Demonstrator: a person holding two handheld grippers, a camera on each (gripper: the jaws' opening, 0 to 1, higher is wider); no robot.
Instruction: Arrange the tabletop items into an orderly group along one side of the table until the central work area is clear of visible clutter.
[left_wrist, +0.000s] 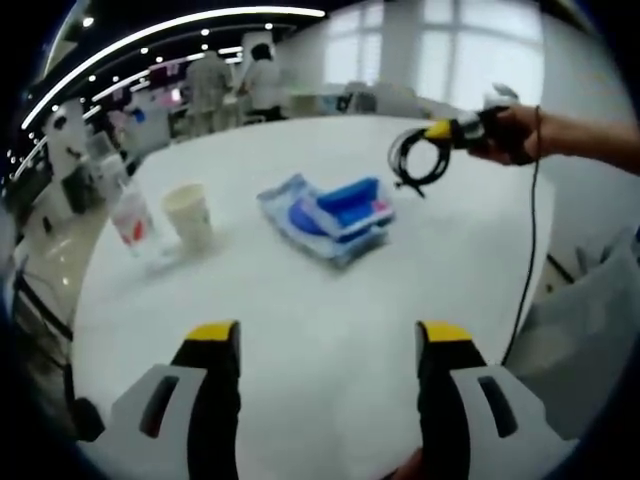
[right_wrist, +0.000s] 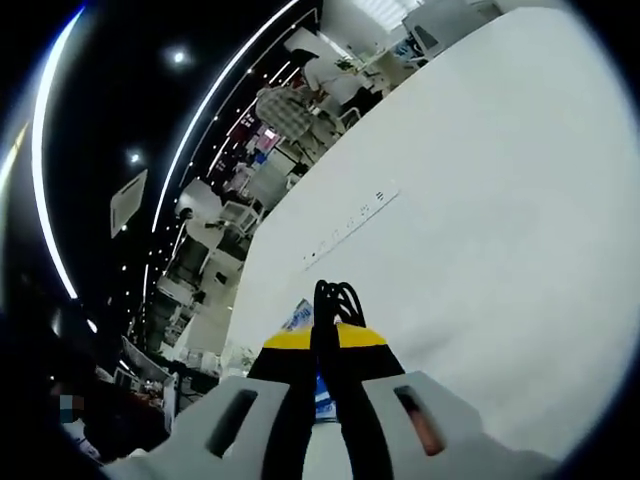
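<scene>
My left gripper (left_wrist: 328, 338) stands open low over the white table (left_wrist: 300, 300), with nothing between its yellow-tipped fingers. Ahead at mid-table lies a blue and white package (left_wrist: 332, 213). To its left stand a pale paper cup (left_wrist: 190, 213) and a clear plastic cup with red print (left_wrist: 134, 222). At the upper right a hand holds my right gripper (left_wrist: 452, 130) above the table, shut on a coiled black cable (left_wrist: 418, 160). In the right gripper view the right gripper (right_wrist: 325, 340) pinches the cable's loops (right_wrist: 338, 298), which stick up past its tips.
A thin black cord (left_wrist: 528, 250) hangs from the hand past the table's right edge. A flat white strip with small dark marks (right_wrist: 350, 225) lies on the table (right_wrist: 500, 200). People (left_wrist: 235, 80) stand among desks beyond the far edge.
</scene>
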